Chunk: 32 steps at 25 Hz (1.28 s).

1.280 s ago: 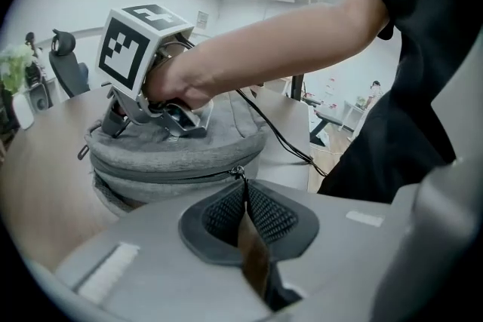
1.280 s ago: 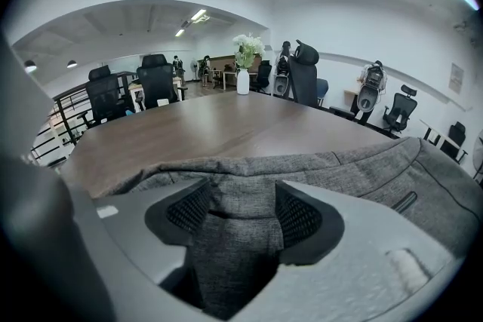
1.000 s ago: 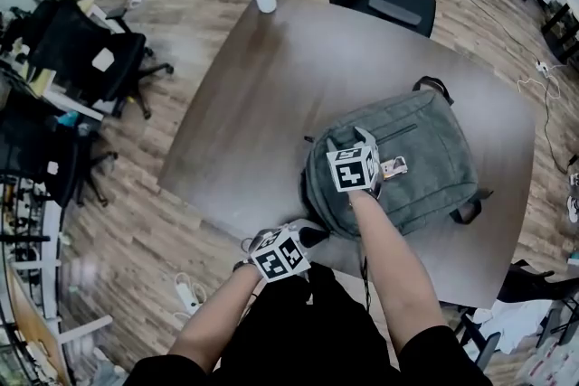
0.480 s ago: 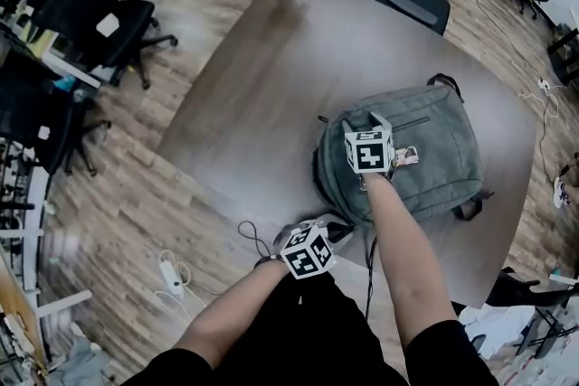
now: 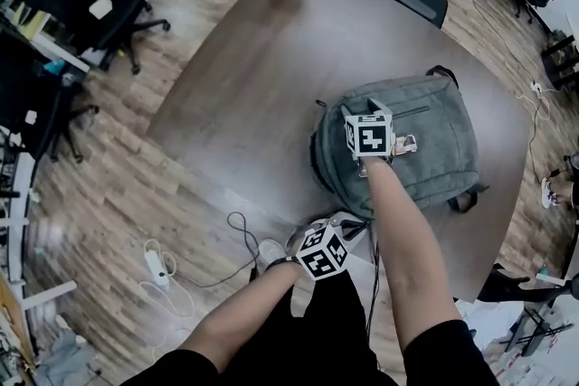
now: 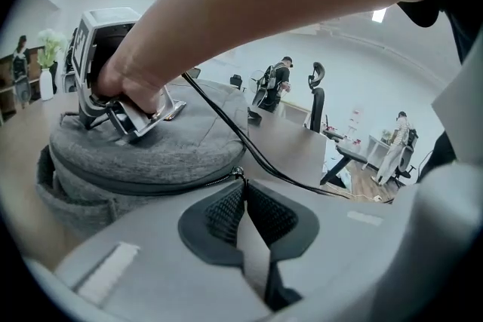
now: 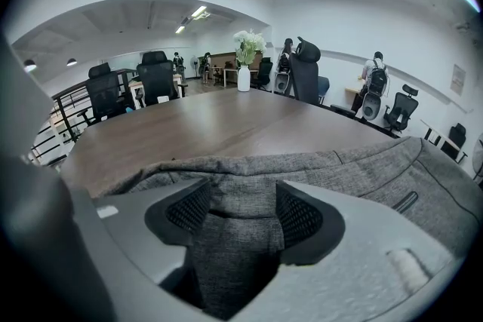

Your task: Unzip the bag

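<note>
Since the earlier head view, the left gripper [image 6: 243,196] has swung to the right along the near edge of the bag [image 5: 434,140], and the zipper pull [image 6: 249,237] has come with it. Its fingers are almost together, pinching that thin tab. The right gripper [image 7: 243,219] has stayed on top of the bag, its fingers clamped on a bunched fold of the grey cloth. The bag lies flat on the brown table [image 5: 262,59], right of centre in the head view, close to the table's lower edge.

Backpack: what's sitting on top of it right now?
The right gripper sits there, jaws pinching a fold of the backpack. The left gripper holds the zipper pull at its edge. The inside is hidden.
</note>
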Motion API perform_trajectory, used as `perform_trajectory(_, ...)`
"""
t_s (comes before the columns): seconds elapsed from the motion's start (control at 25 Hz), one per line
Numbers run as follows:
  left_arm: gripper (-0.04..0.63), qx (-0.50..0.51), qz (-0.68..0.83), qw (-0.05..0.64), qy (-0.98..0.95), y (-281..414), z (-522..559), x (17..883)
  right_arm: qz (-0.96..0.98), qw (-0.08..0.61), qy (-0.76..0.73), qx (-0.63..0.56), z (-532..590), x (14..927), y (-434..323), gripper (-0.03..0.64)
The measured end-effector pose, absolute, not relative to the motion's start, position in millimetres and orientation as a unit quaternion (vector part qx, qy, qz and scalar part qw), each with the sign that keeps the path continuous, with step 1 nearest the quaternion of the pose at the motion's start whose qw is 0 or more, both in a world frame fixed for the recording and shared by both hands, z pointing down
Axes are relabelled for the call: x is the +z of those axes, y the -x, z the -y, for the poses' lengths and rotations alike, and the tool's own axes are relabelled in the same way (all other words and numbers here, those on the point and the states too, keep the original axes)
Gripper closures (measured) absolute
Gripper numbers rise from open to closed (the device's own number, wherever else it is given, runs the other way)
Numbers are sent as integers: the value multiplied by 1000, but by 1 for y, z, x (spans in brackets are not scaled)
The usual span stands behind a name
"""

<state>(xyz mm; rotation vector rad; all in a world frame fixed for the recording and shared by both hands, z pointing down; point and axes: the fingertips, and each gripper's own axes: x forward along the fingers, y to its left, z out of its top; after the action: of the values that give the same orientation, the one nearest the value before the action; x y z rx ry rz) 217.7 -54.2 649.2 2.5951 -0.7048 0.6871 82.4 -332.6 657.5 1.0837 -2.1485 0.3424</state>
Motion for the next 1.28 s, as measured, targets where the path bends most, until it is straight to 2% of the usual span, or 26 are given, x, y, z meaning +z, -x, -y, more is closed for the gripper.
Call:
perform_trajectory(0.68,560,221,372,231,-872,-238,60,652,833,338,-416,139,334,654,-81,351)
perform_trajectory(0.84,555,230,388,223,-864,-235,61,655,854,287,-399,168,330,637,-81,325)
perform_trajectory(0.96,551,231,406,215,-858,-230,62,656,893,239,-354,142,310,606,-80,330)
perform_trajectory(1.12,461,229,417,201,-856,-215,51,652,928,213,-291,96,267,562,-96,384)
perform_trajectory(1.2,459,209,430,199,-856,-199,43,642,938,202,-271,82,242,545,-114,442)
perform_trajectory(1.28,493,181,461,200,-845,-173,37,628,943,193,-261,73,217,536,-134,499)
